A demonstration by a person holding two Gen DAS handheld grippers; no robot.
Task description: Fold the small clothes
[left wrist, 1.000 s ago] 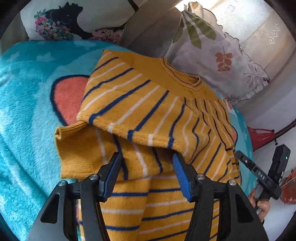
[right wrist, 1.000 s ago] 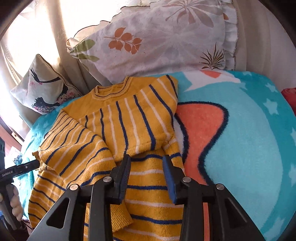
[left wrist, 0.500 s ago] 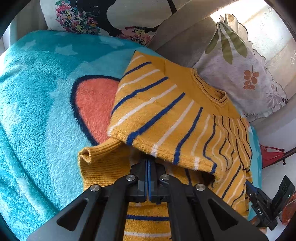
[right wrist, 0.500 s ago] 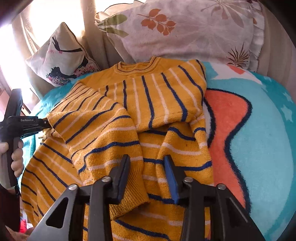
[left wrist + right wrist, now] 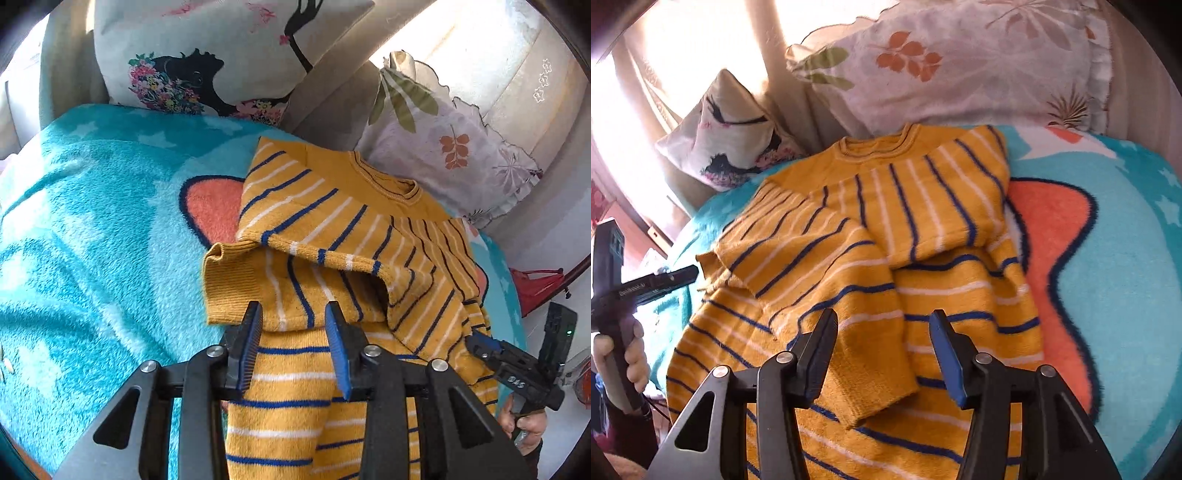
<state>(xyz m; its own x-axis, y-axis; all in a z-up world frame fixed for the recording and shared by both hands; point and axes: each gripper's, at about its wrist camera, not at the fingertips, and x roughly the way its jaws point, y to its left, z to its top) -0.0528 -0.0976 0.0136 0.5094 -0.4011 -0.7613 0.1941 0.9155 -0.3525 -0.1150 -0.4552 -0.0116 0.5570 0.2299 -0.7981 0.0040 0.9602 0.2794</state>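
A small yellow sweater [image 5: 332,236] with blue and white stripes lies on a turquoise blanket [image 5: 92,258], both sleeves folded in over its body. My left gripper [image 5: 293,325] is open and empty, just above the folded sleeve's cuff [image 5: 229,288]. My right gripper [image 5: 882,332] is open and empty, over the other sleeve's cuff [image 5: 871,376] in the right wrist view of the sweater [image 5: 916,206]. Each gripper also shows in the other's view, the right one [image 5: 484,347] at the sweater's far edge and the left one [image 5: 690,273] likewise.
The blanket [image 5: 1126,258] has an orange shape [image 5: 1056,258] on it. A leaf-print pillow [image 5: 960,62] and a white pillow with a dark figure [image 5: 207,55] lean against the sofa back. A red object [image 5: 535,288] sits beyond the blanket's edge.
My left gripper was shut on the sleeve half a second ago and has opened and let it go. My right gripper has opened wider and shifted over the other cuff.
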